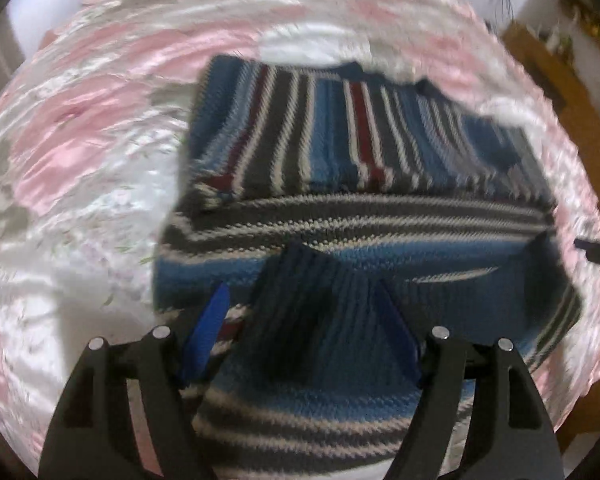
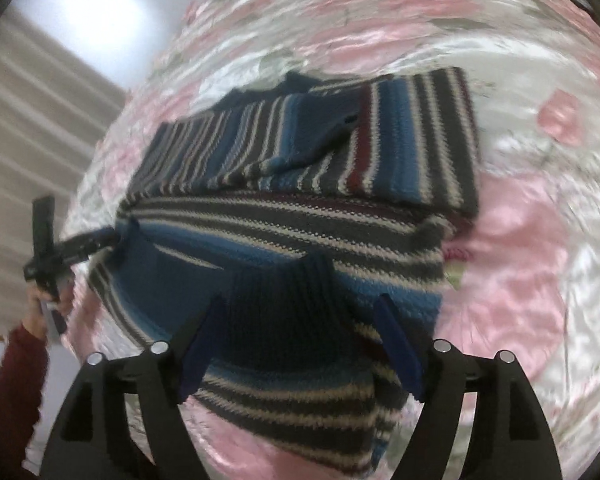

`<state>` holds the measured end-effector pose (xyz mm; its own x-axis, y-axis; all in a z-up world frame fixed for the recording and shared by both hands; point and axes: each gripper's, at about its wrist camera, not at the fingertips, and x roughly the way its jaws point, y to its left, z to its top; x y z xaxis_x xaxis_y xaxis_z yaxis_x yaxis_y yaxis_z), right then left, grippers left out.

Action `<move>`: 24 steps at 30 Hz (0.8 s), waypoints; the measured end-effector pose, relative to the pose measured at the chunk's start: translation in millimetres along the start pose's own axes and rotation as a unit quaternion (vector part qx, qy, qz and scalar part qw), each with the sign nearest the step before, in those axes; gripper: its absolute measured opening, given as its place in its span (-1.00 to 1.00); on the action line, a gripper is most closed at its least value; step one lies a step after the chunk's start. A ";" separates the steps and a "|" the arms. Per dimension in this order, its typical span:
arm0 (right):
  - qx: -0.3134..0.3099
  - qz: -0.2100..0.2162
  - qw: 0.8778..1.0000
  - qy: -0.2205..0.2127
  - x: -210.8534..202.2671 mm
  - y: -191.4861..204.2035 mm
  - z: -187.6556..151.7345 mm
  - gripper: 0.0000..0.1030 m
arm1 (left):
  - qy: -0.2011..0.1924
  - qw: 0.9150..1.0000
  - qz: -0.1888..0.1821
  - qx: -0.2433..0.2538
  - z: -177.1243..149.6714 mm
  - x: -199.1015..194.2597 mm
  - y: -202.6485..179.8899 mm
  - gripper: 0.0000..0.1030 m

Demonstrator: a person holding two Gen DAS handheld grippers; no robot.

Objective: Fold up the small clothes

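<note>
A knitted sweater (image 1: pixel 360 140) striped in blue, grey, white and maroon lies on a pink floral bedspread (image 1: pixel 80 140), with its upper part folded flat. My left gripper (image 1: pixel 300 286) holds the dark blue ribbed hem (image 1: pixel 320 312), which bunches up between its blue fingers (image 1: pixel 210 328). The near fabric is lifted toward the camera. In the right wrist view my right gripper (image 2: pixel 300 300) grips another stretch of the ribbed hem (image 2: pixel 288 312) on the same sweater (image 2: pixel 320 152). The left gripper (image 2: pixel 100 240) shows there too, pinching the raised hem corner. Both views are blurred by motion.
The bedspread (image 2: pixel 520 260) stretches wide around the sweater. A hand (image 2: pixel 48 300) and dark red sleeve (image 2: pixel 12 380) carry the left gripper. Brown wooden furniture (image 1: pixel 556 76) sits beyond the bed's right edge. A pale striped wall or curtain (image 2: pixel 32 152) lies beyond the left.
</note>
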<state>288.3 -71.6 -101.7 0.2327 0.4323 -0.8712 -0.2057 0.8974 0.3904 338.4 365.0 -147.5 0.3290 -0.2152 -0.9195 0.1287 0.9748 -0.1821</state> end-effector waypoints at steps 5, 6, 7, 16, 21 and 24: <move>-0.015 0.000 1.000 0.026 25.2 1.6 7.7 0.53 | 0.016 1.000 -0.013 -0.004 -0.1 15.1 5.9 0.44; -0.016 0.004 0.999 0.032 30.3 1.9 8.3 0.53 | 0.019 1.000 -0.012 -0.003 -0.5 17.3 7.1 0.44; -0.018 0.006 0.999 0.036 32.9 1.9 8.5 0.53 | 0.021 1.000 -0.012 -0.002 -0.8 19.7 8.3 0.44; -0.060 -0.015 0.996 0.068 62.7 13.9 1.4 -0.07 | 0.028 0.999 -0.003 0.018 -5.8 31.4 4.1 0.25; -0.065 -0.005 0.997 0.044 46.5 18.3 -4.8 -0.75 | 0.022 0.999 -0.028 0.017 -6.8 22.5 -2.8 -0.72; -0.076 0.001 0.997 0.018 26.7 24.8 -10.3 -0.75 | 0.001 0.999 -0.031 0.024 -12.5 7.6 -7.9 -0.75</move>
<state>279.6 -38.7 -118.3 0.1984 0.4273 -0.8821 -0.3489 0.8718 0.3439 328.2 356.4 -157.4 0.3170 -0.2745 -0.9079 0.1933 0.9558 -0.2215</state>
